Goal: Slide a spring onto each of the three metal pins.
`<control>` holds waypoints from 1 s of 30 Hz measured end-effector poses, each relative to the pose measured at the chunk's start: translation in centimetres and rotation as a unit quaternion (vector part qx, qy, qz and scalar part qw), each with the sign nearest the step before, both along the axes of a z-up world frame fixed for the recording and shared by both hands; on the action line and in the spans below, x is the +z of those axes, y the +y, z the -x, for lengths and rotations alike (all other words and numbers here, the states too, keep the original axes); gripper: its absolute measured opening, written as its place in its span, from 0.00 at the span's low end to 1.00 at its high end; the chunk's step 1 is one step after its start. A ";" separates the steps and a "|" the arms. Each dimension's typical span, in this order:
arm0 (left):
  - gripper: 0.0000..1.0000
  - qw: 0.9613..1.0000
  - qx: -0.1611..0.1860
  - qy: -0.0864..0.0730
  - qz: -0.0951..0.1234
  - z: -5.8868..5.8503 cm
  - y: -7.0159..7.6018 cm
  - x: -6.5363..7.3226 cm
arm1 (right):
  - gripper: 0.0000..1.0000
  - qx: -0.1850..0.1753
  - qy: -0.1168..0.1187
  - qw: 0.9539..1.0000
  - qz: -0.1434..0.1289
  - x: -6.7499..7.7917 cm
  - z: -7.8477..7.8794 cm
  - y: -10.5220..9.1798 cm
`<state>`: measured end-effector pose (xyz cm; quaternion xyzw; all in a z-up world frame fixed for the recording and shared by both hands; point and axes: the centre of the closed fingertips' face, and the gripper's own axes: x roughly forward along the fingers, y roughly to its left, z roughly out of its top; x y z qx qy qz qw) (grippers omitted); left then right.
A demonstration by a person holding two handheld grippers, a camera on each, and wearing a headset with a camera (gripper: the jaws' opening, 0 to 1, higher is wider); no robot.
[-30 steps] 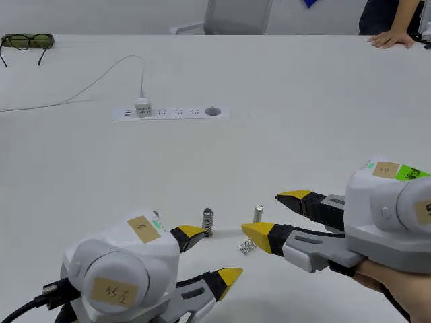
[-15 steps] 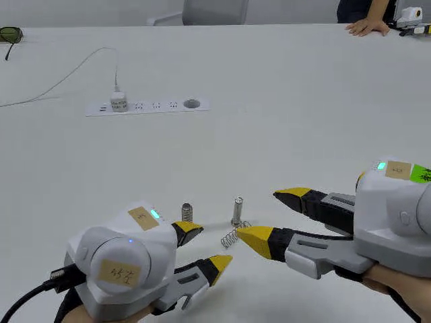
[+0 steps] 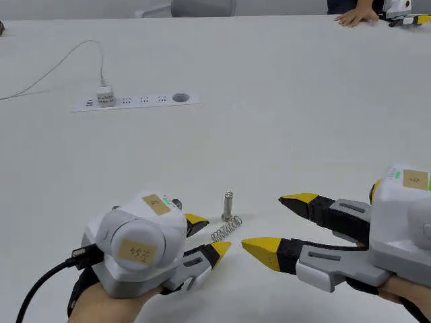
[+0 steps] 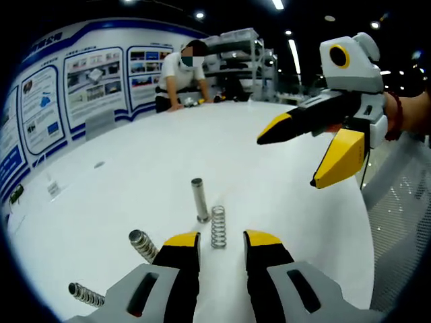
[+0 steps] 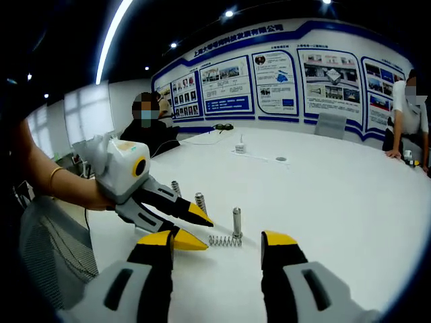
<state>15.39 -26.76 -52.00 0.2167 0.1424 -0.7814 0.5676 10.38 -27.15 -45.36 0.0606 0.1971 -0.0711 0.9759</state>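
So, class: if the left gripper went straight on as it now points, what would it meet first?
Probably the loose spring lying just ahead between its jaws, then the bare pin behind it.

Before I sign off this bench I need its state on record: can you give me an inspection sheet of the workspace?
Surface: white table, bare around the work.
Job's things: bare pin upright, loose spring lying beside its base; second pin and third pin carry springs.
Clutter: white-and-yellow device at the far edge.
Grippers: left gripper open, tips by the loose spring; right gripper open, empty.
Cables: power strip with plug and white cable; black cable from the left gripper.
Surroundings: hand on the far edge, chair, posters.
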 end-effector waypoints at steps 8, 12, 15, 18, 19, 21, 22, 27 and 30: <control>0.24 1.000 -0.001 -0.005 -0.016 -0.2 -0.4 -1.3 | 0.54 -0.010 0.003 1.000 -0.001 -0.2 0.5 -0.1; 0.21 1.000 -0.005 -0.001 -0.016 0.0 -0.6 -1.4 | 0.54 -0.013 0.002 1.000 -0.003 -0.2 0.6 -0.1; 0.19 1.000 -0.007 -0.010 -0.023 -0.1 -0.7 -1.8 | 0.53 -0.017 0.002 1.000 -0.004 -0.3 0.6 -0.2; 0.16 1.000 -0.008 -0.007 -0.025 0.0 -0.7 -1.9 | 0.53 -0.019 0.003 1.000 -0.007 -0.3 0.6 -0.1; 0.16 1.000 -0.008 -0.007 -0.025 0.0 -0.8 -1.9 | 0.53 -0.019 0.003 1.000 -0.007 -0.3 0.6 -0.1; 0.15 1.000 -0.008 -0.009 -0.025 0.1 -0.8 -2.0 | 0.53 -0.018 0.003 1.000 -0.008 -0.4 0.5 0.0; 0.15 1.000 -0.008 -0.010 -0.026 0.1 -0.9 -2.0 | 0.53 -0.018 0.002 1.000 -0.008 -0.4 0.5 0.0; 0.12 0.999 -0.007 -0.015 -0.029 0.0 -1.0 -2.0 | 0.53 -0.021 0.005 1.000 -0.011 -0.7 0.5 -0.1; 0.11 0.999 -0.008 -0.017 -0.031 0.0 -1.0 -2.0 | 0.53 -0.022 0.005 1.000 -0.014 -0.7 0.5 0.0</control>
